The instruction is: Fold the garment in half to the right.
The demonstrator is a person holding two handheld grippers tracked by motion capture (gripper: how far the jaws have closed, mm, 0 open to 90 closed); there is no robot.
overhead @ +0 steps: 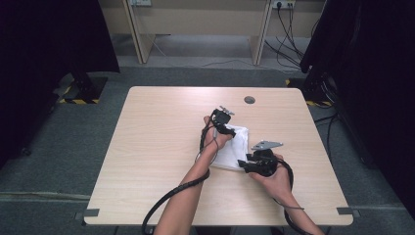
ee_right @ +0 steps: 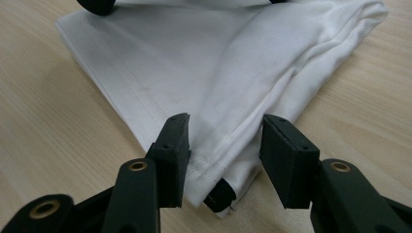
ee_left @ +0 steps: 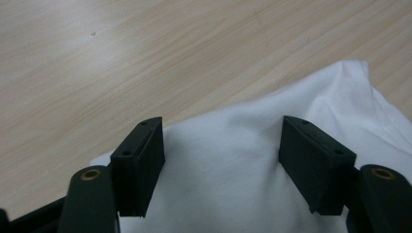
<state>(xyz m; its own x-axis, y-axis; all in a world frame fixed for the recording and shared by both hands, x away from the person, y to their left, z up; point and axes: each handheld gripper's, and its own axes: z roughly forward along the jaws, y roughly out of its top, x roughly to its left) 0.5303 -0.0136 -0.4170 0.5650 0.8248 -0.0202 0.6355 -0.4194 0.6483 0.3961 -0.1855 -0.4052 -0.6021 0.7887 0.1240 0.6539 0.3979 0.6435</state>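
One light wooden table (overhead: 161, 147), rectangular, standing on grey carpet. One grey round cap (overhead: 249, 100) set in the tabletop near the far edge. One white cloth (overhead: 234, 149), folded, lying flat on the table right of centre, between the two hands.

Two grippers counted, one per hand. Left gripper (overhead: 226, 128) over the far left part of the cloth; jaws spread wide apart in the left gripper view, white fabric (ee_left: 252, 160) bunched between them, not clamped. Right gripper (overhead: 244, 164) at the near right corner of the cloth; jaws parted in the right gripper view, straddling the stitched hem corner (ee_right: 214, 170), not closed on it. One small black tab (ee_right: 221, 194) at that corner, beneath the hem.

Two black cables counted, one trailing from each gripper toward the near table edge. One grey three-cornered plate (overhead: 267, 145) atop the right gripper.
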